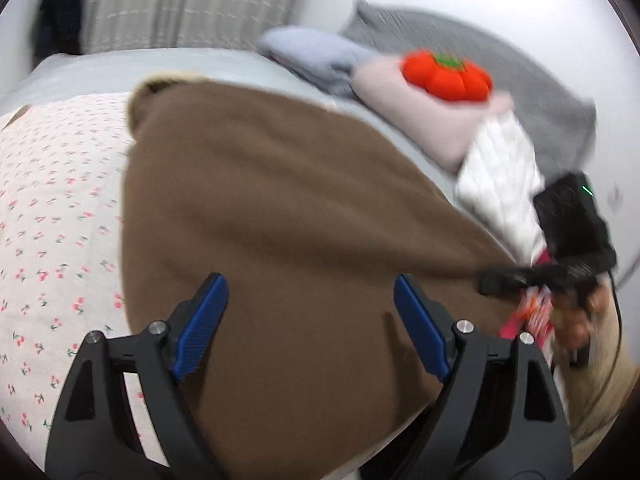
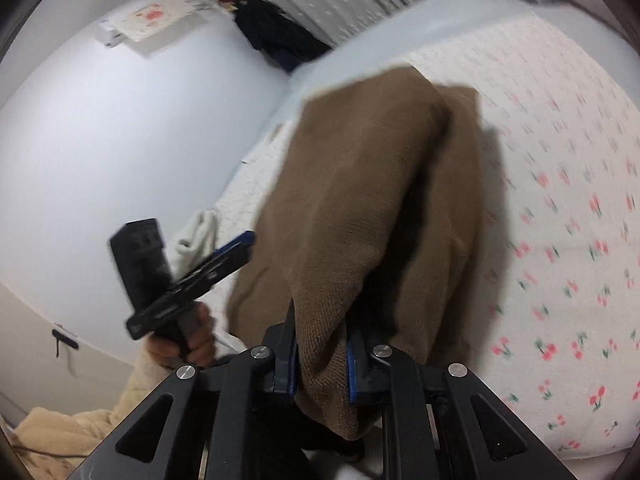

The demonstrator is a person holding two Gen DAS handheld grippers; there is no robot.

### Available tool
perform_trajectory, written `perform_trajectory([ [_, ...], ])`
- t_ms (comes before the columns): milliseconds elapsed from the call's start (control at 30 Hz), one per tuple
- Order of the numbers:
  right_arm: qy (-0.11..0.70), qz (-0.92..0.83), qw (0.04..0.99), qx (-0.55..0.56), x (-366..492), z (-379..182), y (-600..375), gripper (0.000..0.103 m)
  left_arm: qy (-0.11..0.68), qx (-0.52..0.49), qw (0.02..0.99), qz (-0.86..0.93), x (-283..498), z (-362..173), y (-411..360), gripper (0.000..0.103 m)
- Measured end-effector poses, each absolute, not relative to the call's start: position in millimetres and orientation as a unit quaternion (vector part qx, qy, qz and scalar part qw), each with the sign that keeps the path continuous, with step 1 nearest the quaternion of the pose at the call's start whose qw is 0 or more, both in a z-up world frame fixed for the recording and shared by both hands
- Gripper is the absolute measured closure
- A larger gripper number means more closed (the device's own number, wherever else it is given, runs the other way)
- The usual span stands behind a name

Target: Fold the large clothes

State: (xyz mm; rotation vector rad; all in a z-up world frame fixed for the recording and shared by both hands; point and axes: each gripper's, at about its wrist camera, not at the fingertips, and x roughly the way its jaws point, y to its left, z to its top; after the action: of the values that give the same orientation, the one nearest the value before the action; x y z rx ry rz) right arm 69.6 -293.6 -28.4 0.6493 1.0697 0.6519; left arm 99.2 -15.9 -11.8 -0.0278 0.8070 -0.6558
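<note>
A large brown garment [image 1: 280, 208] lies spread over the bed with the cherry-print sheet [image 1: 56, 208]. My left gripper [image 1: 310, 300] hovers open above the garment, blue pads wide apart, holding nothing. My right gripper [image 2: 322, 354] is shut on an edge of the brown garment [image 2: 360, 184], which is lifted and hangs folded from the jaws. The right gripper also shows in the left wrist view [image 1: 516, 278], pulling the garment's right edge taut. The left gripper shows in the right wrist view [image 2: 224, 256], beside the cloth.
At the bed's far right lie a grey pillow [image 1: 480, 52], a blue-grey folded cloth [image 1: 316, 56], a pink cushion [image 1: 424, 112] with a red pumpkin plush [image 1: 446, 74], and a white quilted item [image 1: 504, 176]. A white wall [image 2: 120, 120] runs along the bed. Dark clothes [image 2: 276, 36] hang by the curtain.
</note>
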Motion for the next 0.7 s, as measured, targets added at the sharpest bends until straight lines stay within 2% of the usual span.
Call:
perform_trajectory([
  [67, 0.534, 0.266, 0.746, 0.294, 73.9, -70.1, -293.6, 0.085, 0.368, 0.045, 0.875, -0.311, 88.3, -20.8, -29.6, 0.017],
  [133, 0.532, 0.269, 0.737, 0.317, 72.8, -84.2, -294.6, 0.082, 0.356, 0.095, 0.880, -0.301, 79.4, -24.1, -40.6, 0.017],
  [200, 0.507, 0.284, 0.752, 0.311, 71.4, -67.0, -296.1, 0.072, 0.351, 0.106, 0.881, -0.299, 76.9, -24.8, -41.7, 0.017],
  [333, 0.451, 0.270, 0.807, 0.268, 85.2, -22.5, -306.4, 0.048, 0.354, 0.060, 0.880, -0.312, 82.3, -18.9, -29.5, 0.017],
  [433, 0.426, 0.267, 0.821, 0.271, 116.2, -8.2, -319.3, 0.045, 0.368, 0.033, 0.872, -0.321, 89.5, -14.0, -25.3, 0.017],
  [533, 0.422, 0.259, 0.827, 0.264, 142.3, -10.8, -332.6, 0.037, 0.374, 0.017, 0.868, -0.326, 98.7, -5.1, -20.5, 0.017],
  [700, 0.435, 0.251, 0.829, 0.245, 192.3, -27.7, -316.0, 0.036, 0.360, 0.017, 0.881, -0.305, 127.4, 1.5, -16.0, 0.017],
])
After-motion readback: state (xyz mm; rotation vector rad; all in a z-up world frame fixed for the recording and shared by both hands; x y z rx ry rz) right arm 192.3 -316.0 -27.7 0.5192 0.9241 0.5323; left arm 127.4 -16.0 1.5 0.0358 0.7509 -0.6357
